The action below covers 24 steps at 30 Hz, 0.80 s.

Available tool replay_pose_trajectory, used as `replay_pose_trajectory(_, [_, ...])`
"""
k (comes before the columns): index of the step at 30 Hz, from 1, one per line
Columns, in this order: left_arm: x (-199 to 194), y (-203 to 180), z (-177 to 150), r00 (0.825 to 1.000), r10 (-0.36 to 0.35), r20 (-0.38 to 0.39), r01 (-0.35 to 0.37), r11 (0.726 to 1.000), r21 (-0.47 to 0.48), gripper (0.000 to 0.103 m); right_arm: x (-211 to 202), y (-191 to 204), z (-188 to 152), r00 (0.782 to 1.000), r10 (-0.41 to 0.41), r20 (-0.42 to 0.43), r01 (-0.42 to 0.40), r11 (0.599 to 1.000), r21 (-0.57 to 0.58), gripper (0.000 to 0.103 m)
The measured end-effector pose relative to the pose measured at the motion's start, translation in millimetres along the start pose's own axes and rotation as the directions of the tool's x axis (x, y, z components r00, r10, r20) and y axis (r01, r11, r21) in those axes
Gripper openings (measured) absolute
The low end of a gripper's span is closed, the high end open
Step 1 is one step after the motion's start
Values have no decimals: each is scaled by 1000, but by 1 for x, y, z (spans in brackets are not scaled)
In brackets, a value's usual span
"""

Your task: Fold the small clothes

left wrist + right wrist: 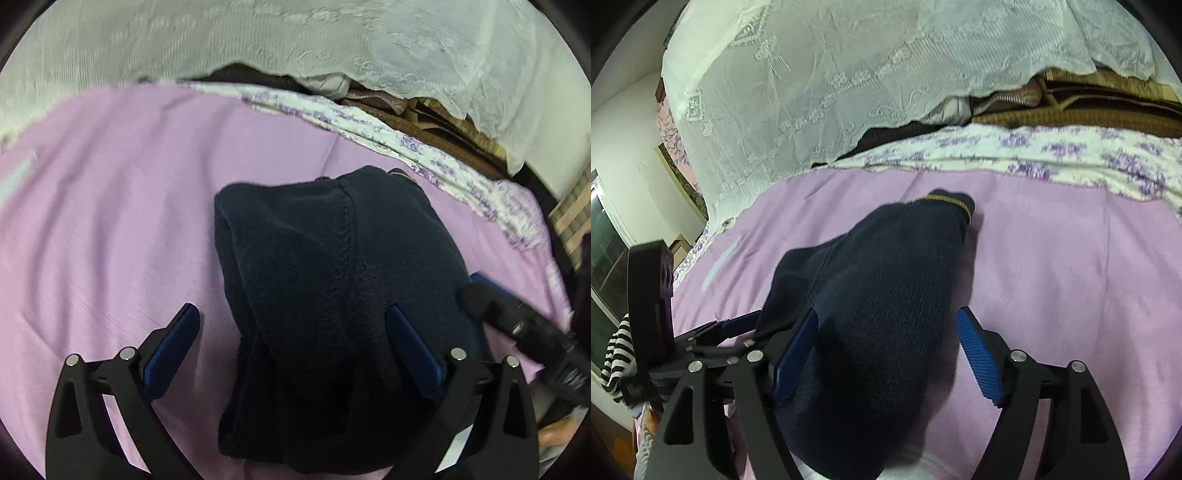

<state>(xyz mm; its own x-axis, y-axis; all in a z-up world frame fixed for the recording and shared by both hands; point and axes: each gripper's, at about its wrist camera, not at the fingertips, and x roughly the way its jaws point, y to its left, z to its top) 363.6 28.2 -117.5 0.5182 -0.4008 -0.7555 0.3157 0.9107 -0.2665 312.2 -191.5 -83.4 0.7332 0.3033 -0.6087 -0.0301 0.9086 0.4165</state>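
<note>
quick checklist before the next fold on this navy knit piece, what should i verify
1. Left gripper open: ok, pads wide apart.
2. Right gripper released: ok, jaws spread, neither pad presses on the cloth.
3. Navy knit garment lying on the pink sheet: ok.
4. Garment flat and squared: not ok, it looks bunched and humped.
5. Cuff with the yellow stripe visible at the far end: ok.
6. Layers under the fold aligned: cannot tell, they are hidden.
7. Room for a fold on the sheet around the garment: ok.
</note>
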Motion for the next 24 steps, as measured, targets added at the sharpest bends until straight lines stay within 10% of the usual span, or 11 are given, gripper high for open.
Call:
replay_pose_trajectory(10, [16,11,4,995,-83,-53,79,994,-78,99,25,-17,-5,988,137,-77,-124,979,160,81])
replay_pose_trajectory(17, [-2,-11,-2,999,-40,22,39,999,21,44,20,10,-10,993,111,-44,-108,992,58,59])
replay_pose_trajectory(21, [-33,3,0,996,-65,65,68,997,-42,42,3,39,-2,976,216,-13,-215,976,38,56])
replay_pose_trajectory(24, [-76,11,2,988,57,145,-57,998,-4,42,-1,81,7,959,283,-1,-283,959,-19,55])
